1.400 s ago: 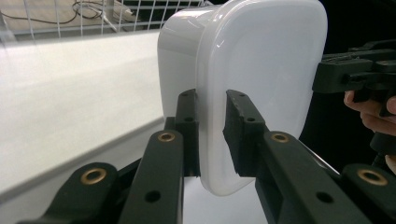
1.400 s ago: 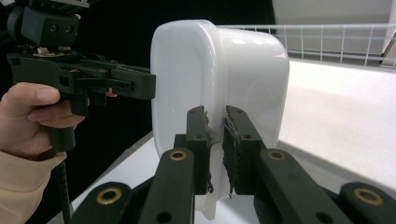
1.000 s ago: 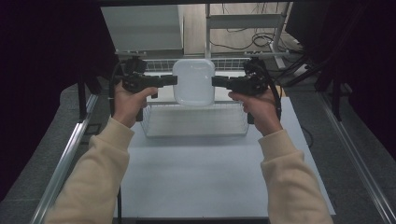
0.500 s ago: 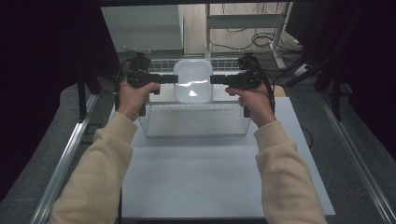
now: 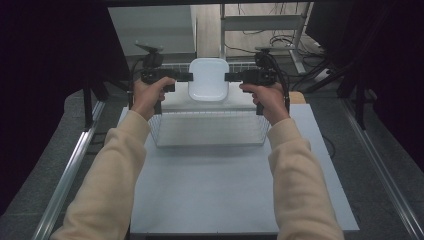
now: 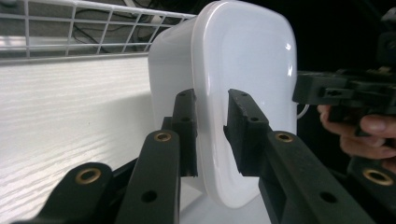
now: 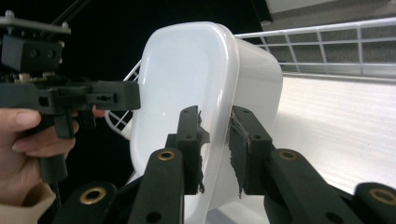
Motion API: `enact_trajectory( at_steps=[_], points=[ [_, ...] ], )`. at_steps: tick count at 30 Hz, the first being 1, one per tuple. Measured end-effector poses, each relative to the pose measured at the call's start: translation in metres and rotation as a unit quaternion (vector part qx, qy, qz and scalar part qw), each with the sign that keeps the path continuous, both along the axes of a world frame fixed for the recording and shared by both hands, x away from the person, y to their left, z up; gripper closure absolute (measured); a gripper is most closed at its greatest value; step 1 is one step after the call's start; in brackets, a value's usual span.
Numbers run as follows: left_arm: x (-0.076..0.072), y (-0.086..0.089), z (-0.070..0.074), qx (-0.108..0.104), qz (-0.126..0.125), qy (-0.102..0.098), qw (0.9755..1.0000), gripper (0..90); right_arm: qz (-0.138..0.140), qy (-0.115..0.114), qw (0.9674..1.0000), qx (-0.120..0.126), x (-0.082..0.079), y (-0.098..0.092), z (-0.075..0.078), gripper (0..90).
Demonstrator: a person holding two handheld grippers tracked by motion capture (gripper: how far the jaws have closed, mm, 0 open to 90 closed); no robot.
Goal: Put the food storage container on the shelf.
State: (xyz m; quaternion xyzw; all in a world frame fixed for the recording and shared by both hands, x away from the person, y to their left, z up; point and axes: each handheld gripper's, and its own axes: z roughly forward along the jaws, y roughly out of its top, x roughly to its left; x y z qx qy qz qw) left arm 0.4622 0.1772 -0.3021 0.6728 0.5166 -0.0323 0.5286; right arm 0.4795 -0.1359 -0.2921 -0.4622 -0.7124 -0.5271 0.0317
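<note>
My left gripper [image 5: 188, 76] stands at the left rim of the white plastic container [image 5: 208, 79]. In the left gripper view the rim passes between the two jaws; the jaws have just been opening, one pad seems to touch the wall and the other stands a little apart. The container is tilted on its edge, with its open side toward me, above the far side of the wire basket [image 5: 210, 131]. My right gripper [image 5: 228, 76] stands at the right rim, jaws also just opening, the rim between them with a small gap. The white table [image 5: 225, 195] in front of the basket is free.
</note>
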Motion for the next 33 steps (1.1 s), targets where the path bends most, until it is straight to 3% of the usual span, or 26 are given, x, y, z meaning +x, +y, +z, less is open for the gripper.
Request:
enact_trajectory(
  at_steps=[5, 10, 12, 18, 21, 23, 29, 33],
  points=[
    [0.011, 0.001, -0.008, -0.021, 0.01, 0.018, 0.9996, 71.4, -0.019, 0.022, 0.9996, 0.004, 0.011, 0.003, -0.007, 68.0],
    [0.017, 0.001, -0.015, -0.017, 0.02, 0.026, 0.9993, 68.7, -0.031, 0.048, 0.998, 0.028, 0.022, 0.004, -0.017, 66.2],
    [0.017, 0.002, -0.017, -0.029, 0.024, 0.026, 0.999, 68.4, -0.032, 0.053, 0.9975, 0.034, 0.025, 0.004, -0.021, 64.5],
    [0.017, 0.001, -0.019, -0.032, 0.019, 0.022, 0.9991, 64.2, -0.033, 0.044, 0.998, 0.032, 0.024, 0.005, -0.021, 60.5],
    [0.013, -0.002, -0.018, -0.011, 0.027, -0.004, 0.9996, 56.5, -0.043, 0.018, 0.9988, 0.014, 0.019, 0.01, -0.019, 43.5],
    [0.009, -0.004, -0.015, 0.007, 0.038, -0.023, 0.999, 48.7, -0.051, -0.001, 0.9987, 0.009, 0.015, 0.011, -0.016, 38.1],
    [-0.003, 0.004, -0.005, 0.006, 0.043, -0.05, 0.9978, 37.2, -0.037, -0.045, 0.9982, -0.012, 0.001, 0.005, -0.008, 31.3],
    [-0.014, 0.01, -0.002, 0.028, 0.039, -0.062, 0.9969, 35.3, -0.025, -0.063, 0.9976, -0.015, -0.01, -0.001, -0.004, 29.7]
  ],
)
